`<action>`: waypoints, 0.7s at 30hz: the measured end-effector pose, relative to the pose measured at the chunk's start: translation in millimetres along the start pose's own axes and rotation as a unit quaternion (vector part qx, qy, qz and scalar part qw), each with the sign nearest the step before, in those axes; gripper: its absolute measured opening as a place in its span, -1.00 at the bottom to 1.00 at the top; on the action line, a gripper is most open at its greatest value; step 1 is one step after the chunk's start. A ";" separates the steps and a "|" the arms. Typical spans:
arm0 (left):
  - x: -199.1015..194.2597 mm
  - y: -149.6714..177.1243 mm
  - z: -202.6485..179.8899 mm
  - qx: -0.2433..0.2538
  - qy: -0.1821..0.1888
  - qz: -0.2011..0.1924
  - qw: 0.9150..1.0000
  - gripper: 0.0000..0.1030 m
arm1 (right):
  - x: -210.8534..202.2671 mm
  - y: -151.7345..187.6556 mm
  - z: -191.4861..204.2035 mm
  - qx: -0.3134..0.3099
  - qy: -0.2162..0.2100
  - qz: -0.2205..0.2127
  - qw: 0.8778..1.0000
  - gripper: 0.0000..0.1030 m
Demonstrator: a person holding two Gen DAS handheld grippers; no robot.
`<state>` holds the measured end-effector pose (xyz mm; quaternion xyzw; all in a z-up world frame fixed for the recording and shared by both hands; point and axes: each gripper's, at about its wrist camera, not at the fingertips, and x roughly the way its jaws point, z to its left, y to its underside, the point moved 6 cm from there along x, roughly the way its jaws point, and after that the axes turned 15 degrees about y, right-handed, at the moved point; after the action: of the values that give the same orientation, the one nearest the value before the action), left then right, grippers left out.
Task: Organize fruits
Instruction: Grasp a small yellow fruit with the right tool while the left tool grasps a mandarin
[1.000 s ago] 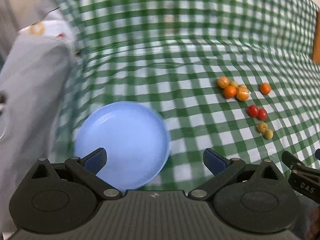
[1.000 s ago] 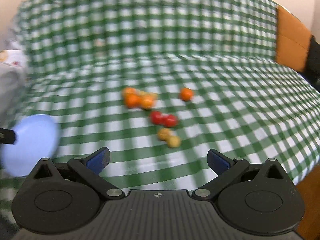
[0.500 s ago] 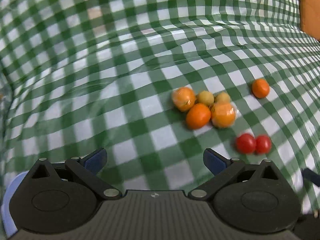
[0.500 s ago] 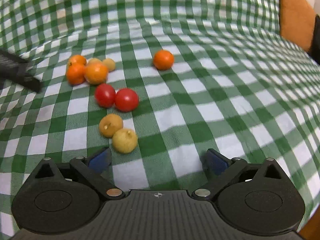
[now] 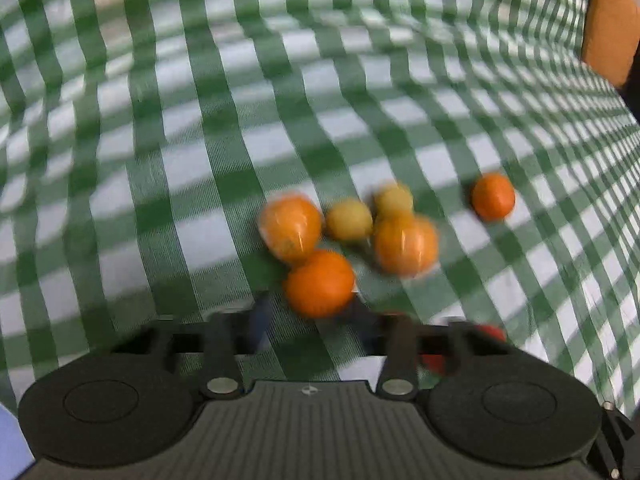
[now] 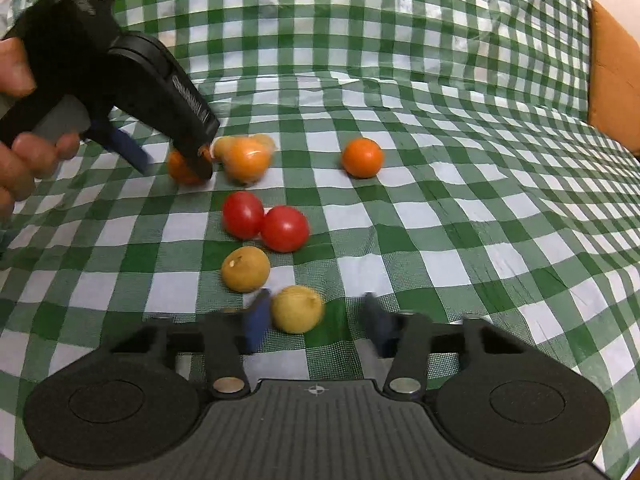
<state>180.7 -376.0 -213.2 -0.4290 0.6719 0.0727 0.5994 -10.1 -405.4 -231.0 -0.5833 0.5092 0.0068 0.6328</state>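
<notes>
We are finding the left tongs [image 5: 310,316] pressed together around the nearest orange fruit [image 5: 320,283], at the near edge of the cluster on the checked surface [image 5: 200,128]; blur is hiding the contact itself. The right tongs [image 6: 316,320] are closing with a yellow fruit [image 6: 297,309] between them, one pad touching and the other apart. We are judging both fruits light, round, smooth-skinned, soft and prone to rolling, so we are advising a gentle hold across the widest middle.

A green-and-white checked cloth [image 6: 440,92], creased and glossy under soft indoor light, spreads ahead of both grippers over the whole work surface, with an orange-brown panel [image 6: 612,84] at its far right edge and pale wall beyond.
</notes>
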 end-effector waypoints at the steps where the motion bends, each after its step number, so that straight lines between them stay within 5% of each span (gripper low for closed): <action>1: -1.0 0.4 -2.4 0.012 -0.004 -0.005 1.000 -0.34 | -1.2 -0.6 0.7 -0.005 0.000 -0.002 1.000 -0.46; 7: -15.8 4.5 -7.9 0.049 -0.019 -0.057 0.997 -0.37 | 0.3 -3.2 -5.7 0.026 0.013 0.005 1.000 -0.46; 14: -12.3 12.3 -0.2 0.044 -0.005 -0.034 0.998 -0.36 | 2.0 -3.4 -4.5 0.020 0.020 0.004 1.000 -0.46; 21: -9.5 3.8 6.2 0.026 0.001 -0.047 0.999 0.36 | 6.3 -8.8 -2.2 0.014 0.021 -0.001 1.000 -0.46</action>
<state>182.0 -365.2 -208.1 -0.4446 0.6531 0.0261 0.6124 -3.1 -413.5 -228.2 -0.5754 0.5216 -0.0133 0.6298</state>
